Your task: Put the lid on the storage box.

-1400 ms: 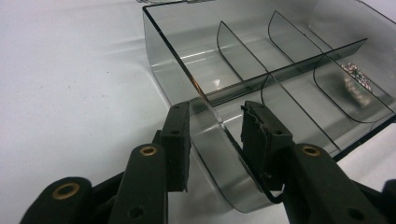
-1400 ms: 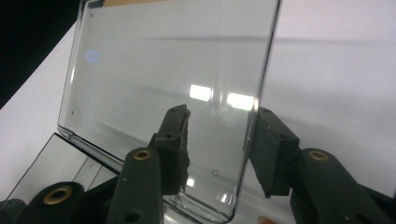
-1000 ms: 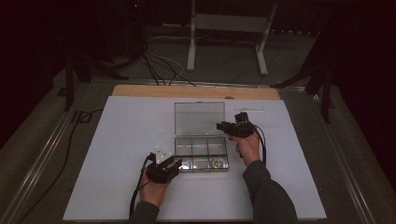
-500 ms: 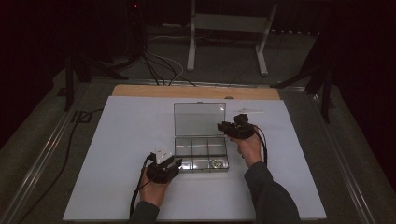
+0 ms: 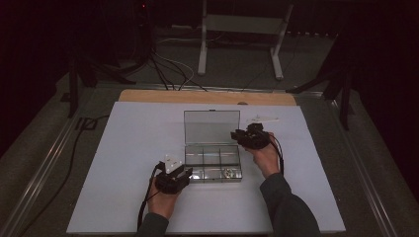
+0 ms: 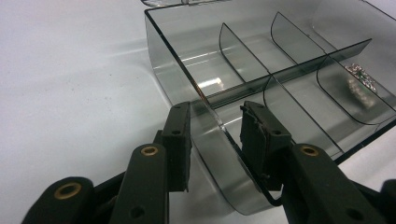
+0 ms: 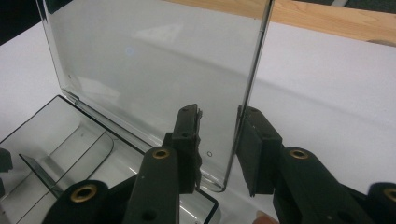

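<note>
Box (image 5: 213, 163) mid-mat: we straddle its near corner with the parted left gripper (image 6: 215, 140) and the upright lid (image 7: 154, 70) edge with the parted right gripper (image 7: 219, 149); next, probably clamp both.

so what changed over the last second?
Little. The right claw eased slightly toward the person along the upright lid edge; its jaws straddle that edge, open. The left claw kept straddling the box corner wall. Box, lid angle and contents unchanged.
</note>
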A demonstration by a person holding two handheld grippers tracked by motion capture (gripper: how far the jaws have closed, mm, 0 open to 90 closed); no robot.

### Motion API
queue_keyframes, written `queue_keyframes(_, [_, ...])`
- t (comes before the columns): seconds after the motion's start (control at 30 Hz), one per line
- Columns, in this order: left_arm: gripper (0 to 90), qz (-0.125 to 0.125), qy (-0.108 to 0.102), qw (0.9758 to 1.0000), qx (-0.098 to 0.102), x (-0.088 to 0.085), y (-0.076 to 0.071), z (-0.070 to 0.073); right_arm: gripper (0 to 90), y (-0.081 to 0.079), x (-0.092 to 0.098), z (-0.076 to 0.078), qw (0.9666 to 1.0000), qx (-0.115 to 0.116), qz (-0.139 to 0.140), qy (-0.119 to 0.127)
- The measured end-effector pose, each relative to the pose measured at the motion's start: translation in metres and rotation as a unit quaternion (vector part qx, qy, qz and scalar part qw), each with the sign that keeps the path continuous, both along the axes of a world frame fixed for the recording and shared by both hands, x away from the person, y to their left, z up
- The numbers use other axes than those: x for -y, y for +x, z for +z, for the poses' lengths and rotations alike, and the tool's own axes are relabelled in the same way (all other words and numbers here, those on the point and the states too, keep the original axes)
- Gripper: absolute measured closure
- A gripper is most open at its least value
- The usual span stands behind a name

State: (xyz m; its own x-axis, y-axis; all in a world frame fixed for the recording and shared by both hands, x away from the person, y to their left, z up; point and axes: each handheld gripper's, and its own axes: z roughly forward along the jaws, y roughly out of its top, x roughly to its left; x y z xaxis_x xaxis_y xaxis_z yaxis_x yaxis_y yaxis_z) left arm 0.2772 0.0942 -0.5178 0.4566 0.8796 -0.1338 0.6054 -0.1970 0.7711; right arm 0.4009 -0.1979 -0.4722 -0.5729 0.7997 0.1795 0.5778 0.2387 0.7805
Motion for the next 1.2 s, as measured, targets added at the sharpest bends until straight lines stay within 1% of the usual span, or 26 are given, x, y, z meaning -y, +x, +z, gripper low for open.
queue_keyframes(0.13, [65.9, -0.001, 0.000, 1.0000, 0.001, 0.000, 0.000, 0.000, 70.5, -0.002, 0.000, 0.000, 1.0000, 0.007, 0.003, -0.003])
queue_keyframes(0.27, [65.9, -0.001, 0.000, 1.0000, 0.002, 0.000, 0.000, 0.000, 70.7, -0.005, 0.000, 0.001, 0.9998, 0.015, 0.008, -0.012])
queue_keyframes(0.6, [65.9, -0.002, 0.000, 1.0000, 0.002, 0.000, 0.000, 0.000, 71.1, -0.009, 0.000, 0.003, 0.9992, 0.026, 0.013, -0.026])
queue_keyframes(0.7, [65.9, -0.002, 0.000, 1.0000, 0.002, 0.000, 0.000, 0.000, 71.1, -0.011, -0.001, 0.003, 0.9988, 0.031, 0.015, -0.034])
queue_keyframes(1.2, [66.2, -0.003, 0.000, 1.0000, 0.002, 0.000, 0.000, 0.000, 72.1, -0.017, 0.000, 0.005, 0.9978, 0.040, 0.023, -0.046])
